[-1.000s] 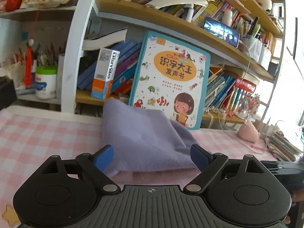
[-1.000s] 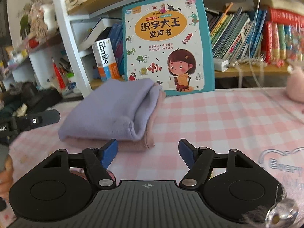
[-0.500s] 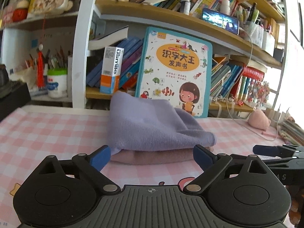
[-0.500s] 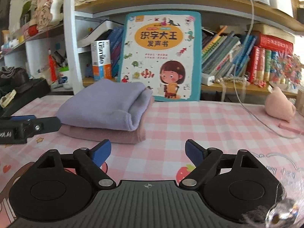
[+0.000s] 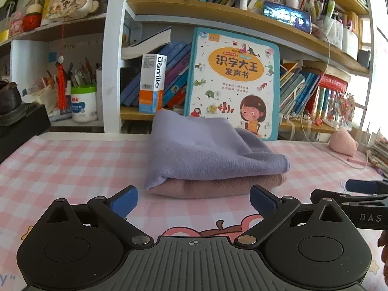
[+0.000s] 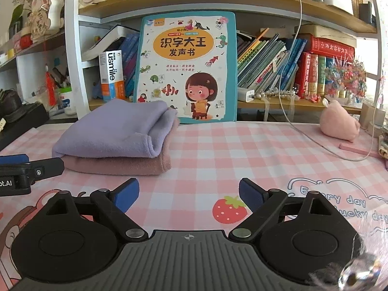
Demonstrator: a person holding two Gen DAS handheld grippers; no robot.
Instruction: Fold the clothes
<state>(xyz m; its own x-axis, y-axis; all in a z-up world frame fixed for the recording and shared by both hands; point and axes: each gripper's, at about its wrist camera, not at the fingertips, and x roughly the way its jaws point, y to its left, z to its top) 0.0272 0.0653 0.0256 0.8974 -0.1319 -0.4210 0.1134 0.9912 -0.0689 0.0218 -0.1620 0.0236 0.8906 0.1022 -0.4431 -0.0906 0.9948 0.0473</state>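
A purple cloth [image 5: 206, 150] lies folded on top of a pink cloth [image 5: 213, 185], making a small neat pile on the table with the pink checked cover [image 6: 242, 145]. The pile sits toward the back of the table, just in front of a big picture book [image 6: 186, 68] that leans on the bookshelf [image 5: 218, 7].

Both cloths look soft and fuzzy, like fleece. They would be light and floppy — they would bend and sag if lifted by one corner. The best place to take hold is probably the thick folded edge at the front, where many layers meet, so the pile does not fall open.

The left gripper [image 5: 192, 197] hangs low over the table, pointing straight at the pile, with the pile just beyond its blue fingertips [image 5: 125, 197]. Its jaws are spread wide and hold nothing. The right gripper [image 6: 189, 192] is also low and level, off to the right of the pile, pointing at bare table — its jaws are wide apart and empty too.

The folding looks done, or very close to it.
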